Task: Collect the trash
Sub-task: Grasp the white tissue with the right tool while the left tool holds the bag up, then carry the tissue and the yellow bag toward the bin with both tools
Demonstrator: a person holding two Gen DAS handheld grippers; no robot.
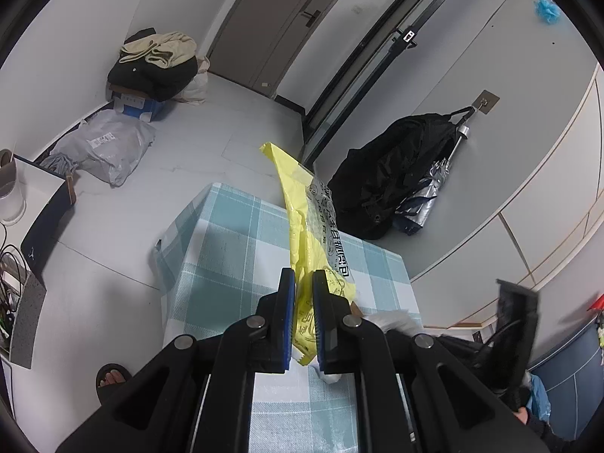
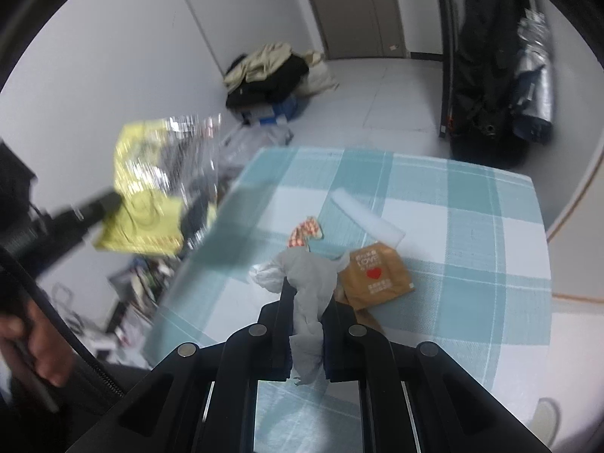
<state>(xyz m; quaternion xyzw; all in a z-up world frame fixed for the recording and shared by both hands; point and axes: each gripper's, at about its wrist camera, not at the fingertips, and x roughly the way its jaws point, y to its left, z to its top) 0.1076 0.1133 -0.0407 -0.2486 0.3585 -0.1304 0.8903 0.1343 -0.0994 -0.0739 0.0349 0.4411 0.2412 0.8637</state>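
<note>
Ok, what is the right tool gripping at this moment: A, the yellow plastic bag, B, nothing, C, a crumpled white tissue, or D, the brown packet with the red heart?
C: in the right wrist view the right tool is shut on the crumpled white tissue, while the brown packet lies on the checked tablecloth and the left tool holds the yellow plastic bag.

Checked tablecloth, hanging black jacket

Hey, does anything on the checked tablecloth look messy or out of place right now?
Yes. Litter lies on the checked tablecloth: a brown packet with a red heart, a small orange-patterned wrapper and a white strip. The right gripper has pinched a crumpled white tissue.
</note>
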